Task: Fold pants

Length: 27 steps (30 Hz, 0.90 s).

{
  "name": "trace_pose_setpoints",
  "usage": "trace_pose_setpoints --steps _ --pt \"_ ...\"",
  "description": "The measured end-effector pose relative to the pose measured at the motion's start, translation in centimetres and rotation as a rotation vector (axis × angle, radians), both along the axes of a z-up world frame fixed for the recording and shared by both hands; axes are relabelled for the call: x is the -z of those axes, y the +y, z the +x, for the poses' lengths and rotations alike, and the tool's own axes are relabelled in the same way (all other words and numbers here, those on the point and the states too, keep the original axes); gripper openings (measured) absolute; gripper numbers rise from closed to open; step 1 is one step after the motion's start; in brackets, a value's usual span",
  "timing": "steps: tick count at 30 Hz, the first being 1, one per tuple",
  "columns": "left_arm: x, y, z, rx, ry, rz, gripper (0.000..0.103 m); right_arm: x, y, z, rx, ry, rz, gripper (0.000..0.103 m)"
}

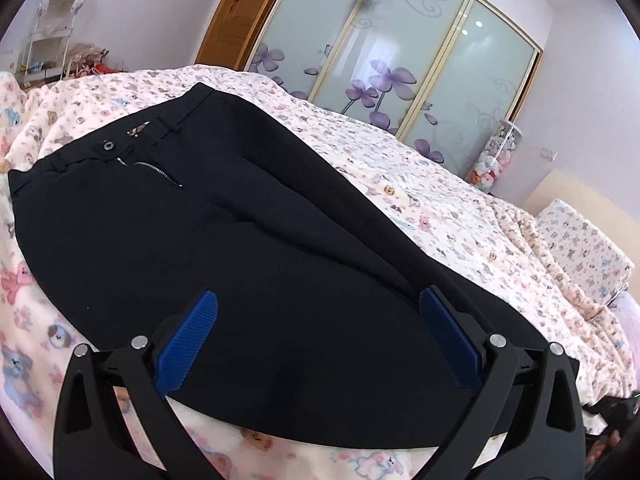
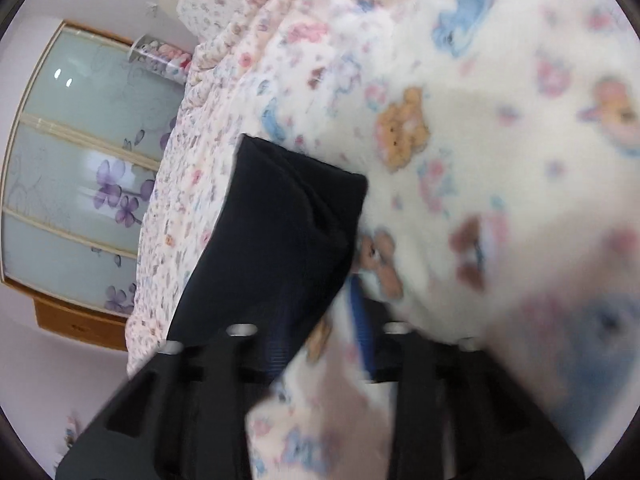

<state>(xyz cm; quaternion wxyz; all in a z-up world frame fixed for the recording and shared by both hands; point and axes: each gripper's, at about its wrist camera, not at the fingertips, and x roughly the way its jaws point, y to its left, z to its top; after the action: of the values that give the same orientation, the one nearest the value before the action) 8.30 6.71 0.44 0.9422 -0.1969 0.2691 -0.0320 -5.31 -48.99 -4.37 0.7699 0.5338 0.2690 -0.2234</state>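
The left gripper [image 1: 316, 340] points forward and a little downward over the black pants [image 1: 208, 240]; its blue pads [image 1: 188, 344] stand wide apart and hold nothing, with dark cloth below them. The pants lie flat on the bedspread [image 1: 440, 208] with the bear print, the waistband at the far left, zipper partly open. The right gripper [image 2: 320, 320] tilts down over the bed, picture blurred; its jaws are parted, and the leg end [image 2: 288, 208] of the pants covers the left finger; whether a pad touches cloth I cannot tell. Bare bedspread lies to the right; a wardrobe [image 1: 400, 52] stands beyond the bed.
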Motion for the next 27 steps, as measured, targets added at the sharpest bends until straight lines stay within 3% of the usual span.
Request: trace_pose_setpoints --steps 1,3,6,8,10,13,17,22,27 --pt "0.0 -0.1 0.0 0.004 0.0 0.002 0.101 -1.3 0.3 1.3 -0.018 -0.024 -0.019 0.066" --pt "0.1 -0.1 0.1 0.022 0.008 -0.004 0.101 -3.0 2.6 1.8 -0.09 -0.111 -0.045 0.067" --pt "0.5 0.0 0.5 0.044 0.036 -0.026 0.101 -4.2 6.4 5.4 -0.289 -0.234 -0.012 0.053" --pt "0.8 0.2 0.8 0.064 0.053 -0.05 0.101 -3.2 8.6 8.2 -0.404 -0.277 0.102 0.043" --pt "1.0 0.4 0.9 0.075 0.06 -0.071 0.101 -1.2 10.7 10.9 -0.463 -0.275 0.226 0.039" --pt "1.0 0.2 0.9 0.064 0.054 -0.055 0.101 1.5 12.1 13.3 -0.467 -0.234 0.327 0.033" --pt "0.8 -0.1 0.6 0.028 0.029 -0.027 0.101 3.4 11.7 14.7 -0.404 -0.193 0.366 0.031" --pt "1.0 0.9 0.3 -0.043 0.015 -0.112 0.101 4.9 10.9 14.4 -0.317 -0.217 0.424 0.031" --pt "1.8 1.2 1.2 -0.008 0.085 -0.161 0.101 5.5 10.8 14.2 -0.286 -0.223 0.453 0.029"
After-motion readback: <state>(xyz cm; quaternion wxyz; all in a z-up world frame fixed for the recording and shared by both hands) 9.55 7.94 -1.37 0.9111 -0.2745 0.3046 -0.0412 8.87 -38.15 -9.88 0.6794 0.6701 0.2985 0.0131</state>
